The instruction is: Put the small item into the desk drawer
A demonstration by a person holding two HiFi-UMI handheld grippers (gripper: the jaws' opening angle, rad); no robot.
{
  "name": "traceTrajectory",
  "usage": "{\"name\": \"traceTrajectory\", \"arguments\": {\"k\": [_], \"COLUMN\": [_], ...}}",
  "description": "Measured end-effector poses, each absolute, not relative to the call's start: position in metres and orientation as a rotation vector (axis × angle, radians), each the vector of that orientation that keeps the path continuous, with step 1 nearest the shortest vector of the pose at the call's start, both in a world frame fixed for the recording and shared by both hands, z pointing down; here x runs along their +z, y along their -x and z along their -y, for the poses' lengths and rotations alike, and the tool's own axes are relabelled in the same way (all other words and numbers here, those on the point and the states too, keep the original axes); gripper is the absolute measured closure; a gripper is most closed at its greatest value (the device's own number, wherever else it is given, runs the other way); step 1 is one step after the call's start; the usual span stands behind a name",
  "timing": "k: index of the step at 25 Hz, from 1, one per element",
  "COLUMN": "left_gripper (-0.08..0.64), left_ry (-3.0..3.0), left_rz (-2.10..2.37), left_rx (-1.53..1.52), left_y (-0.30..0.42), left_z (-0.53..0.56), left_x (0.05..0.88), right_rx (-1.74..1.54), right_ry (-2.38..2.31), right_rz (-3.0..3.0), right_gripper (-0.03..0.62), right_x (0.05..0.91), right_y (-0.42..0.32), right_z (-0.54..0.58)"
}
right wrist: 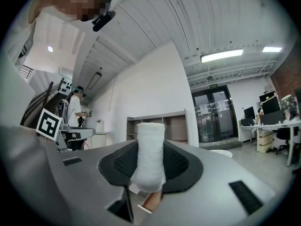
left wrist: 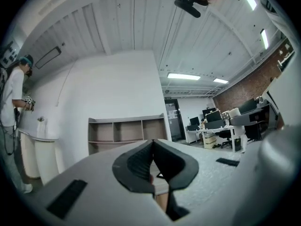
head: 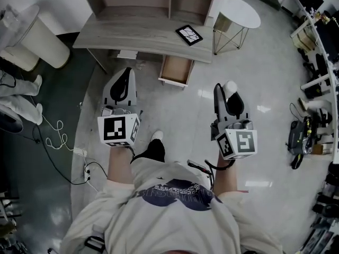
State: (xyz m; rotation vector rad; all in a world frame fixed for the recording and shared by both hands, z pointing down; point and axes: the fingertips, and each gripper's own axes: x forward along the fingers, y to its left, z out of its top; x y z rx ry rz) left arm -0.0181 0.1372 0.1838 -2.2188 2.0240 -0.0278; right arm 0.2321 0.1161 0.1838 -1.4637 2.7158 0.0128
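In front of the desk, you stand well short of it, both grippers held out level.

Right gripper: jaws fairly wide, clamped on the small white roll. The roll stands upright between the pads, its top end clear above them. The surface looks fibrous, perhaps rolled gauze or cloth; the view is too soft to say which. Judge it light, soft, easily squashed, not slippery and not fragile. A hold across its lower half, as now, should serve; a harder squeeze would only flatten it.

Left gripper: jaws together, nothing in them.

The drawer hangs open under the desk's front edge, ahead between your grippers and well apart from both. The desktop overhangs its rear, so only the front part takes the roll from above.

Around: a dark tablet on the desk near the drawer, a round side table at the right, cables on the floor at the left. None blocks your path.
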Motion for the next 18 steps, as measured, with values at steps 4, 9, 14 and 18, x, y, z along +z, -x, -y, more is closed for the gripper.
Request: {"name": "traceTrajectory", "arguments": {"k": [4,9,14,18], "left_gripper": [0.551,0.551,0.551,0.551], "left_ry": [2.256,2.293,2.325,2.356], "left_rz": [-1.984,-1.929,-1.901,-1.911], "left_rx": [-0.02,-0.006,0.001,0.036], "left_y": [0.046,0.071,0.097,0.11], "left_z": [-0.096,-0.054,-0.02,-0.003], "left_x": [0.18,0.176,0.181,0.187], "right_rx": [0.016,0.046,0.067,0.082], "right_ry": [1.525,1.584,1.637,1.665], "right_rz": [-2.689,-2.655,-2.625,-2.622], "right_gripper": [0.466,0.466,0.466,0.466], "right_x": [0.181,0.174,0.173,0.174], "right_y": [-0.209,-0.185,-0.165,-0.157], "right_z": [-0.087,-0.054,-0.026,-0.015]}}
